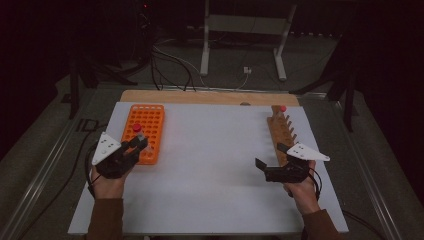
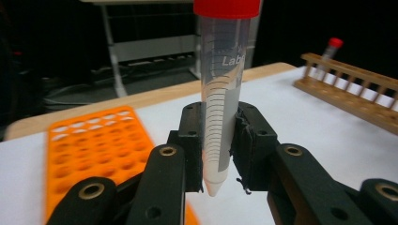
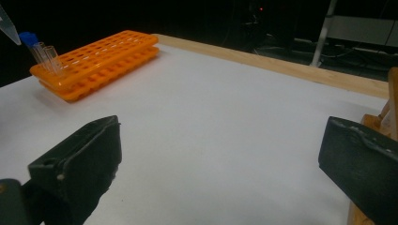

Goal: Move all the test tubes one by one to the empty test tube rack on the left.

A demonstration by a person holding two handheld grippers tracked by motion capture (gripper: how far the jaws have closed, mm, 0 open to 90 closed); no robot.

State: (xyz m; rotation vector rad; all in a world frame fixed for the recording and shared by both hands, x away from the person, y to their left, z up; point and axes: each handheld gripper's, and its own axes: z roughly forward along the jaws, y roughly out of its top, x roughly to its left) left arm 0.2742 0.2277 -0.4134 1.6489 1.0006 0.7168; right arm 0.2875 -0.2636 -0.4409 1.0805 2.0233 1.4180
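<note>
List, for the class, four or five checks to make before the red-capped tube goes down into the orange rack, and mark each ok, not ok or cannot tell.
1. Left claw shut on the clear conical plastic tube with a red screw cap: ok.
2. Tube upright, pointed tip down: ok.
3. Red cap on: ok; how tight, cannot tell.
4. Tip over an empty hole of the orange plastic grid rack: cannot tell; the left gripper view shows it above the white tabletop beside the rack.
5. Right claw open, empty and apart from the rack, by the wooden peg rack: ok.
</note>
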